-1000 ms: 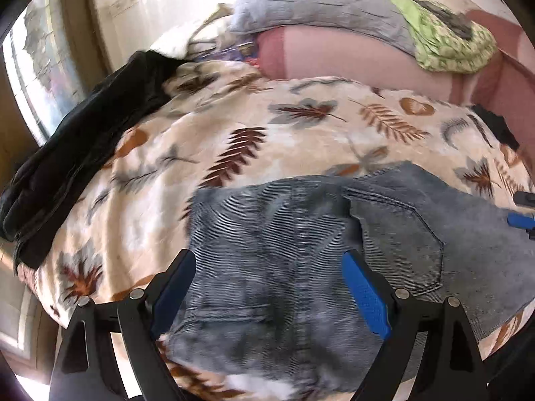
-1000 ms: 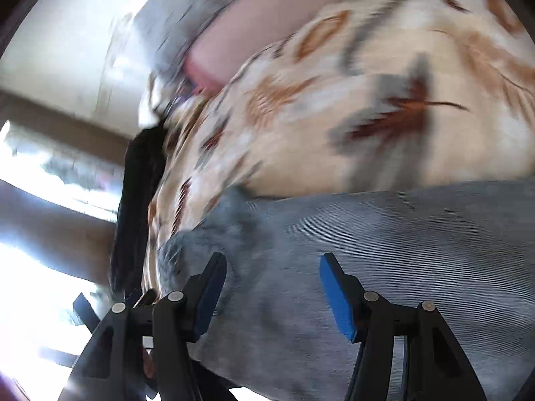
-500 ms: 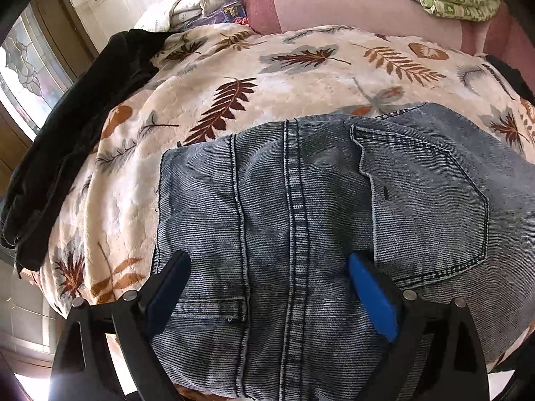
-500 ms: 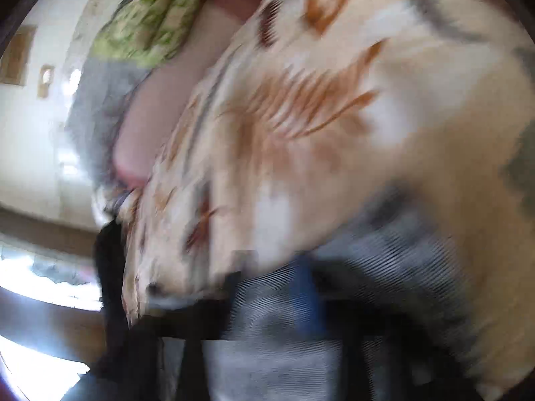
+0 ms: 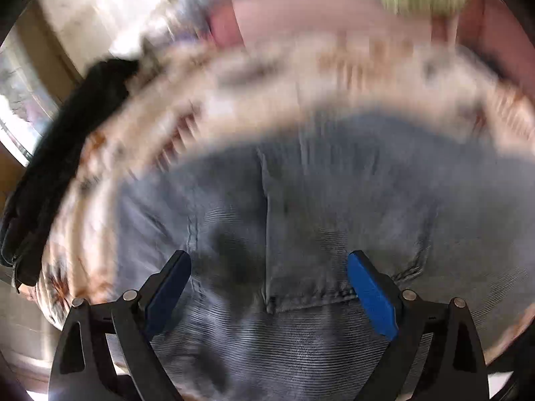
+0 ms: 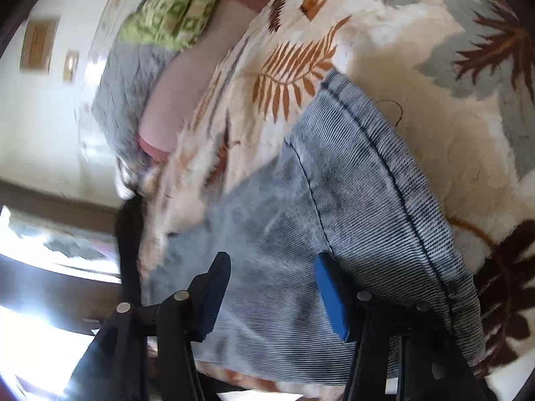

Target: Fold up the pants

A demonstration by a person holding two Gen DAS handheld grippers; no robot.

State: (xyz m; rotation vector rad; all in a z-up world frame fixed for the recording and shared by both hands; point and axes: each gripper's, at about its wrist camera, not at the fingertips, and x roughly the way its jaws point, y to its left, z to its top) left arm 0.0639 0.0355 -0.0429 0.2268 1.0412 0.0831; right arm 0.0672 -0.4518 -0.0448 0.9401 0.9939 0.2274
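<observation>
1. Left gripper (image 5: pixel 269 287): jaws spread wide, blue pads facing each other across a broad gap. Nothing pinched between them. Both black finger linkages visible at the bottom of the left wrist view. Most of that view is motion-blurred, though the fingers (image 5: pixel 371 295) are sharp.
2. Right gripper (image 6: pixel 272 295): jaws apart, gap narrower than the left's. Nothing clamped between the pads. In the right wrist view, one pad face shows blue and the other finger (image 6: pixel 214 295) is seen dark, in shadow.

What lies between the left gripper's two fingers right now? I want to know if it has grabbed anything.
Only the jeans; the left gripper is wide open over the denim, gripping nothing, in the left wrist view.
</observation>
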